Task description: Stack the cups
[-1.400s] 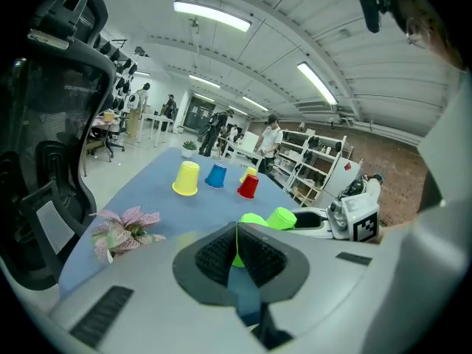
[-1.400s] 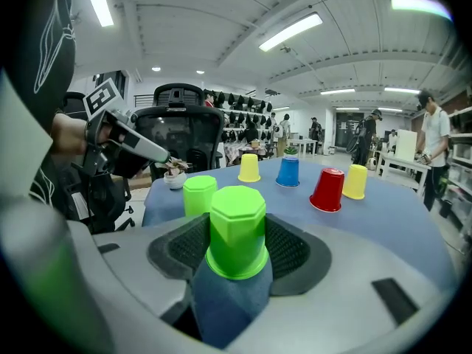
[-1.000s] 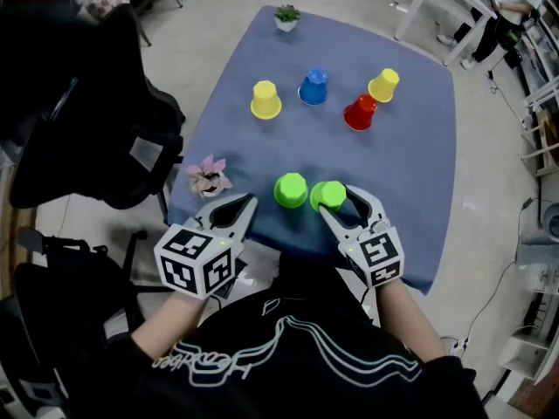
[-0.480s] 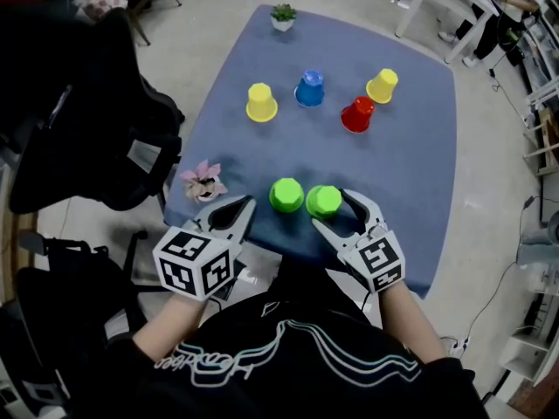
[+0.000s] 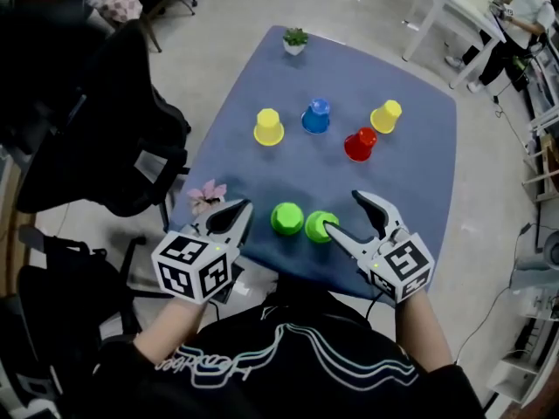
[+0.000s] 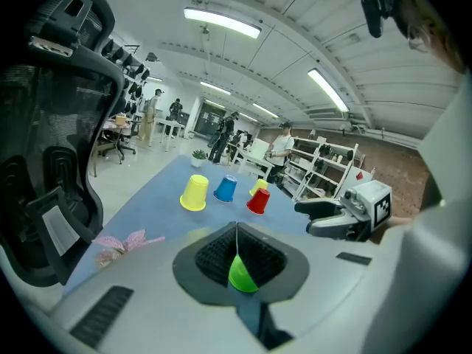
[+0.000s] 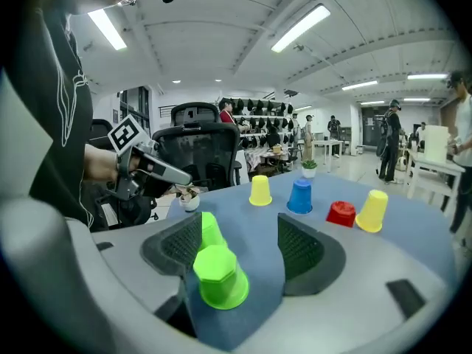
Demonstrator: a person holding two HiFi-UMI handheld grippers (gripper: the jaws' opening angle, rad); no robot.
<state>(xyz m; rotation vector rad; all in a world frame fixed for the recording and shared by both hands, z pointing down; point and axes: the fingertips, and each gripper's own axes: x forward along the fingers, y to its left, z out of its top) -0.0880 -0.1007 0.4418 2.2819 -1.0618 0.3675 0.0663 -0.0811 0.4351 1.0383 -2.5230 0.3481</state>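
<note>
Two green cups stand upside down side by side near the front edge of the blue table (image 5: pixel 410 190): the left green cup (image 5: pixel 286 219) and the right green cup (image 5: pixel 320 226). My right gripper (image 5: pixel 347 214) is open wide. The right green cup (image 7: pixel 219 275) stands free between its jaws, close to the left one, with the other green cup (image 7: pixel 211 231) behind it. My left gripper (image 5: pixel 234 216) is shut on nothing, just left of the green cups. Below its closed jaws (image 6: pixel 236 231) a green cup (image 6: pixel 242 275) shows. Further back stand a yellow cup (image 5: pixel 268 127), a blue cup (image 5: pixel 316 117), a red cup (image 5: pixel 359 144) and a second yellow cup (image 5: pixel 385 116).
A small pink flower pot (image 5: pixel 205 196) stands at the table's left front corner, beside my left gripper. A green plant pot (image 5: pixel 295 41) sits at the far edge. A black office chair (image 5: pixel 105 147) stands left of the table. People and shelves are far behind.
My right gripper's jaws have spread wider, away from the right green cup, and the gripper has shifted slightly right. The left gripper has stayed where it was.
</note>
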